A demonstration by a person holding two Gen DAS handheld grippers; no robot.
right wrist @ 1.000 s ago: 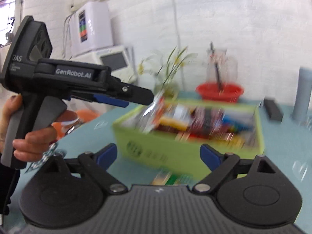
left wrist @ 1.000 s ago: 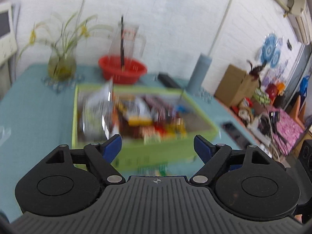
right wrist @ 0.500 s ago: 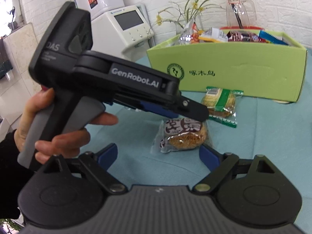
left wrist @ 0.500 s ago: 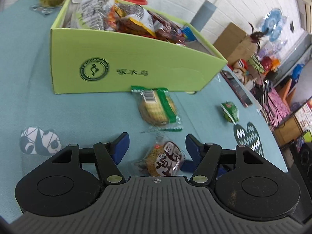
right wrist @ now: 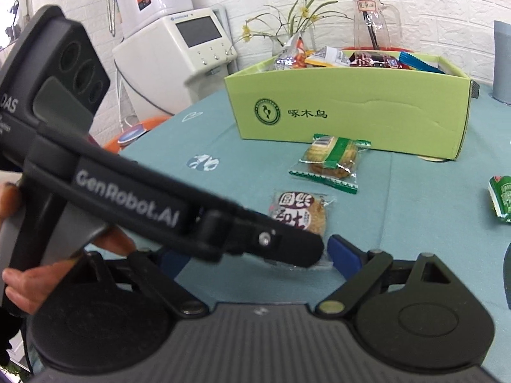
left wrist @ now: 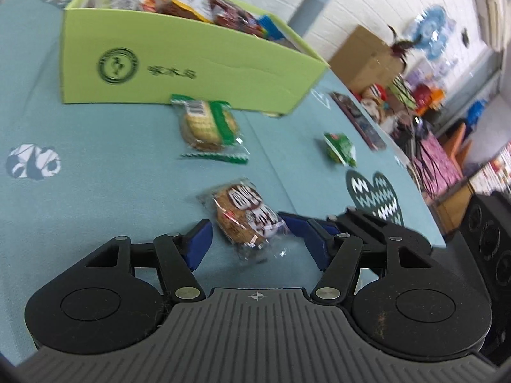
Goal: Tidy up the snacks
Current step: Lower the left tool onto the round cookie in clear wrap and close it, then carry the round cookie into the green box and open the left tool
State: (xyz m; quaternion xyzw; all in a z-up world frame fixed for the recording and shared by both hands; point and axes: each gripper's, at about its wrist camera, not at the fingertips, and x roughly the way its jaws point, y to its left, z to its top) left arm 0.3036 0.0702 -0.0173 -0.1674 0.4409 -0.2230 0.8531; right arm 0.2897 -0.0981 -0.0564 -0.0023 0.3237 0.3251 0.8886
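- Straddling the brown cookie packet [left wrist: 246, 220], the left hand-held gripper [left wrist: 255, 242] has its blue fingers spread either side of it, not clamped.
- Right hand-held gripper [right wrist: 255, 258] spread wide too, just behind.
- Clear wrapper, round brown biscuit, white characters, flat on the teal worktop [left wrist: 95, 166].
- Green-striped cracker pack [right wrist: 332, 161] beyond, by the lime box [right wrist: 351, 108] full of snacks.

White brick wall [right wrist: 415, 6]; teal tablecloth [right wrist: 415, 198]

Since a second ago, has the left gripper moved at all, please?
Yes. The left gripper has dropped from above the green box to the tablecloth in front of it, its open fingers now either side of the brown cookie packet.
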